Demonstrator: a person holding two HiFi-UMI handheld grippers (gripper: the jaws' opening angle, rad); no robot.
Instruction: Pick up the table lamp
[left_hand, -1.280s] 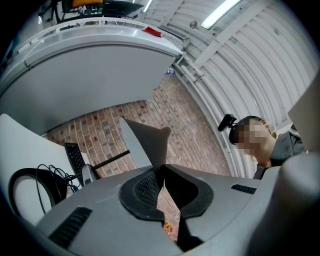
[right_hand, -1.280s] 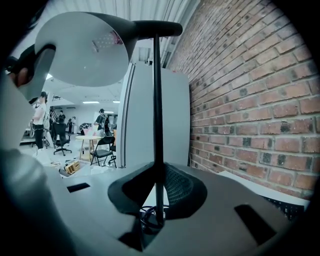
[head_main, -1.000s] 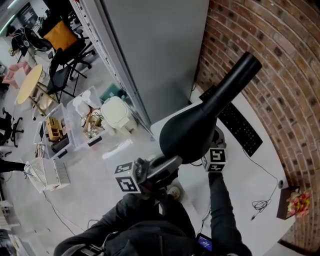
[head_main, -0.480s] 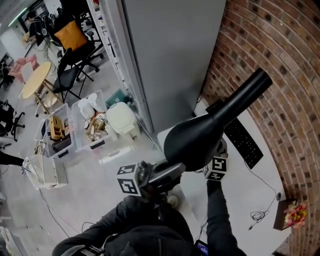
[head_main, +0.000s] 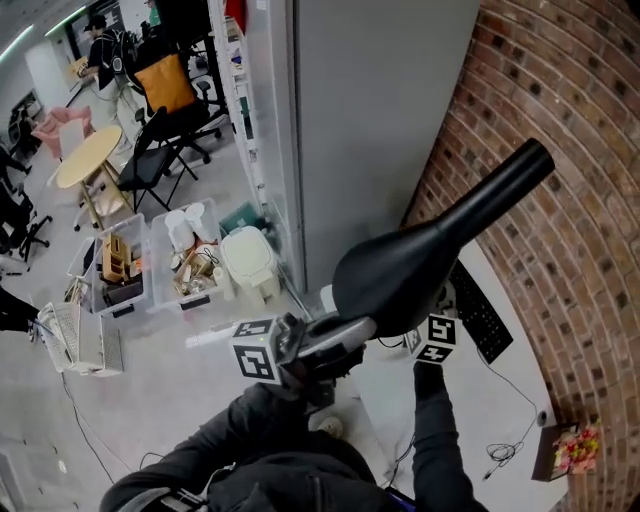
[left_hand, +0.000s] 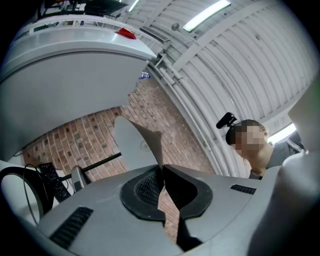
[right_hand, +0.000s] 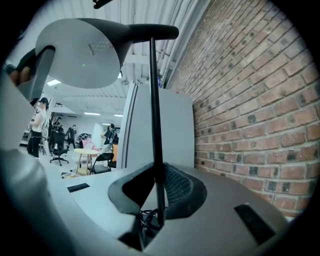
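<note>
Lamp and claws all sit higher than a second ago. The table lamp (head_main: 400, 272) hangs above the white counter (head_main: 505, 400), and its shade (head_main: 385, 280) now covers most of the keyboard (head_main: 484, 322), which showed nearly whole before. Its tapered end reaches further up the brick wall (head_main: 580, 250).

In the head view the jaws of the right claw (right_hand: 157, 195) lie under the shade, and only its marker cube (head_main: 435, 340) shows. No view takes in the lamp's base. A dark loop of cable (right_hand: 145, 217) below the right jaws is too blurred to follow. The left gripper view catches just a grey sliver of the shade's rim.

The lamp is matt black, a rounded shade narrowing into a straight tube that tilts up to the right. The left claw (left_hand: 162, 180) is pressed together on the shade's rim, and the right claw pinches the thin upright stem (right_hand: 154, 100)
</note>
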